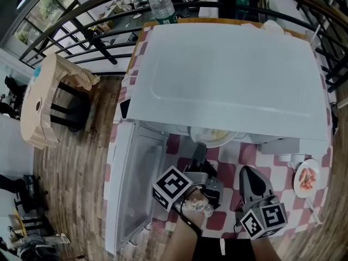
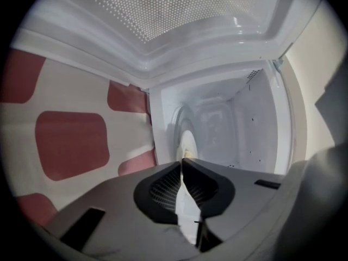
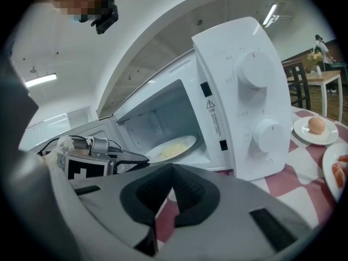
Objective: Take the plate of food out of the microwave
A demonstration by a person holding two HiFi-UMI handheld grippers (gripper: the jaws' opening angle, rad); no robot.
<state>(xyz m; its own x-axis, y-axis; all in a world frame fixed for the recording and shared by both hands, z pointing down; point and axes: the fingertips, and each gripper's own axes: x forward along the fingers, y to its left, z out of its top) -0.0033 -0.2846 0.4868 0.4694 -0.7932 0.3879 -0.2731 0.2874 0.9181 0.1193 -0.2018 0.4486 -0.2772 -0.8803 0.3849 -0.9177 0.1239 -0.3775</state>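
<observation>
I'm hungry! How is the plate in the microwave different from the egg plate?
The microwave plate holds flat yellow food; the egg plate holds one brown egg. The microwave plate sits inside the microwave; the egg plate on the checked cloth. Both are white and round.

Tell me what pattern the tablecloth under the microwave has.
Red and white checks on the tablecloth beneath the microwave; it shows best in the head view.

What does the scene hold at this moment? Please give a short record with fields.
microwave: white, door open
plate of food: in the microwave's opening, rim at the front
left gripper: fingers closed on the plate's rim
right gripper: shut, empty, outside the microwave
nearby: small plate with an egg, on the checked tablecloth
</observation>
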